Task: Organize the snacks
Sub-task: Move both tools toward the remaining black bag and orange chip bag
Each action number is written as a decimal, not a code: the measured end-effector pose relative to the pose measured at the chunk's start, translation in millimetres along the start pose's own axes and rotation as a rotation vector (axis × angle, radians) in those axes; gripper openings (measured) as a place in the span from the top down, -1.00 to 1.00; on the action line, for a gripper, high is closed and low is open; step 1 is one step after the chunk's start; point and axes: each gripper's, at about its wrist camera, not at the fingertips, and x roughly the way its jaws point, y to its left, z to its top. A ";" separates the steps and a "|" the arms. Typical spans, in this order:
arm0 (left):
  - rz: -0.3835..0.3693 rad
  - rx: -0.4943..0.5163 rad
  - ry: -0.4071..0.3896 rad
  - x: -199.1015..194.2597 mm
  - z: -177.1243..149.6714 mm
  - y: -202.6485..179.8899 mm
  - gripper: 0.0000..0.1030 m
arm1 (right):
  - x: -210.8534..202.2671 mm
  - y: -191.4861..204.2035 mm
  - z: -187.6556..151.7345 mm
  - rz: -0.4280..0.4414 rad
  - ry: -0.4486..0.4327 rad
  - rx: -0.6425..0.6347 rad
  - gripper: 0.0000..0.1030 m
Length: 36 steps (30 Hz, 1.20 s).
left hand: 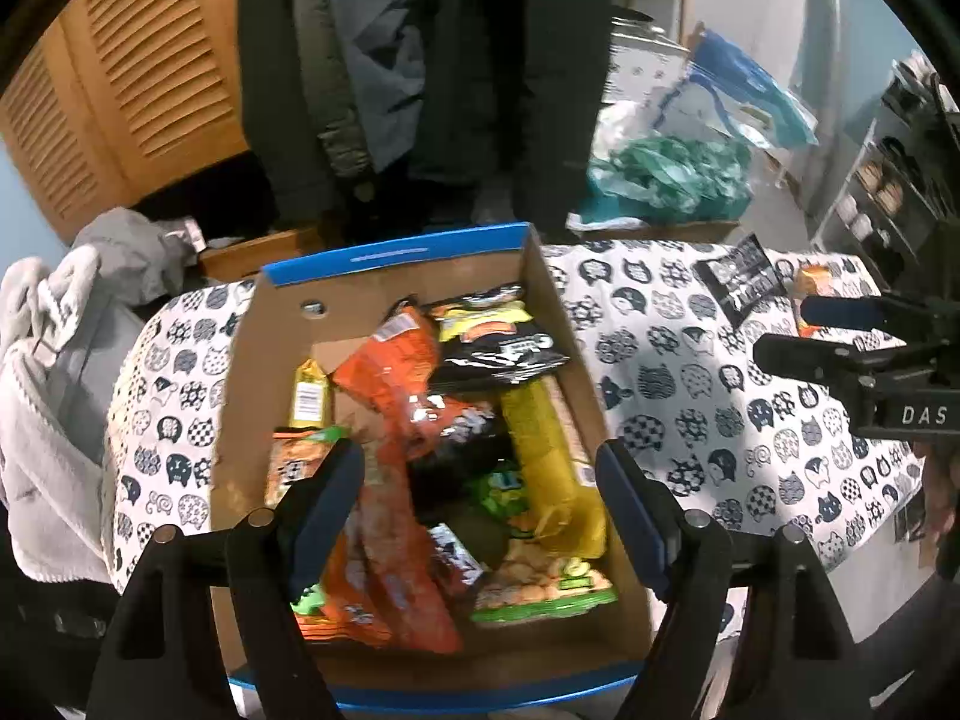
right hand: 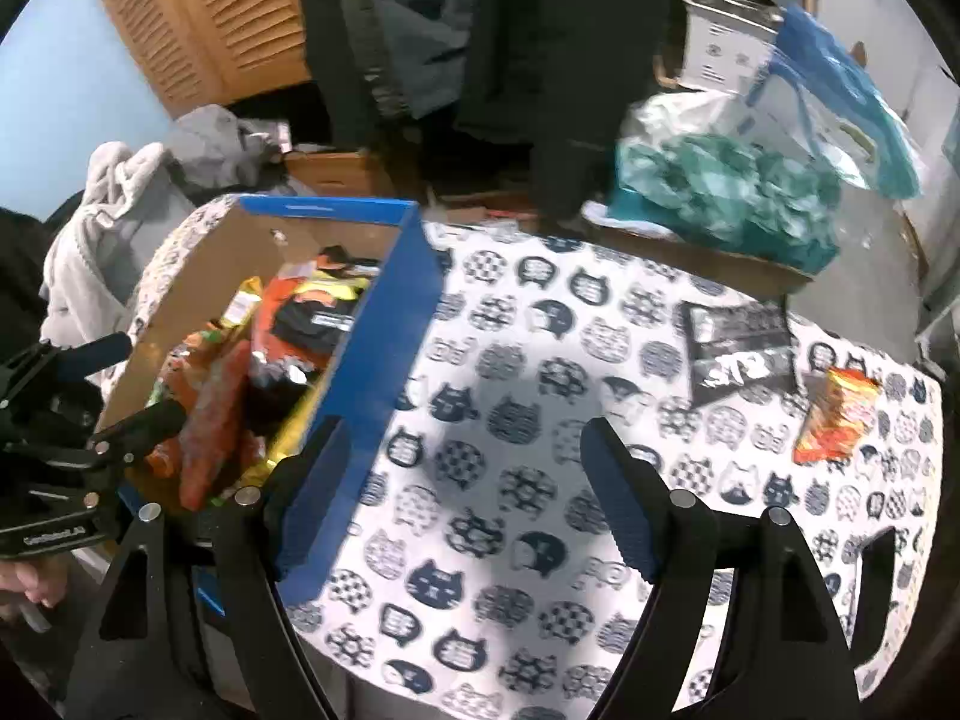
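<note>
Left gripper (left hand: 480, 498) is hanging spread wide, empty, over the cardboard box (left hand: 288, 324) of snacks. Right gripper (right hand: 462, 492) is hovering likewise agape over the cat-print tablecloth (right hand: 510, 360). Remaining: black packet (right hand: 741, 348) at 1 o'clock, orange packet (right hand: 834, 420) at 2. Suggest approaching low, pinching an edge, not the flat face.

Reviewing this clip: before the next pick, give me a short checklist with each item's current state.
1. Left tongs open and empty, above the box: ok.
2. Right tongs open and empty, over the tablecloth: ok.
3. Cardboard box sits on the table, top open: ok.
4. Snacks left outside the box: black packet and orange packet: not ok.
5. Room in the box for both: cannot tell.
</note>
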 end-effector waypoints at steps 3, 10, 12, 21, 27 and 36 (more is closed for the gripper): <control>-0.009 0.026 0.000 -1.0 1.9 -13.7 -0.57 | -5.7 -13.5 -6.3 -0.027 -0.005 0.012 -0.54; -0.017 0.079 0.002 -1.3 7.2 -44.6 -0.65 | -19.1 -43.9 -18.5 -0.073 -0.018 0.026 -0.54; -0.018 0.095 -0.002 -1.0 8.8 -52.5 -0.66 | -22.9 -54.1 -22.5 -0.083 -0.019 0.037 -0.55; -0.022 0.159 -0.003 1.6 12.4 -85.4 -0.66 | -32.2 -92.9 -40.7 -0.102 -0.017 0.094 -0.56; -0.016 0.210 -0.006 7.7 15.8 -108.4 -0.66 | -37.1 -117.1 -50.3 -0.117 -0.015 0.126 -0.56; -0.053 0.254 0.006 20.2 24.0 -140.2 -0.66 | -41.0 -155.9 -65.5 -0.140 -0.009 0.197 -0.56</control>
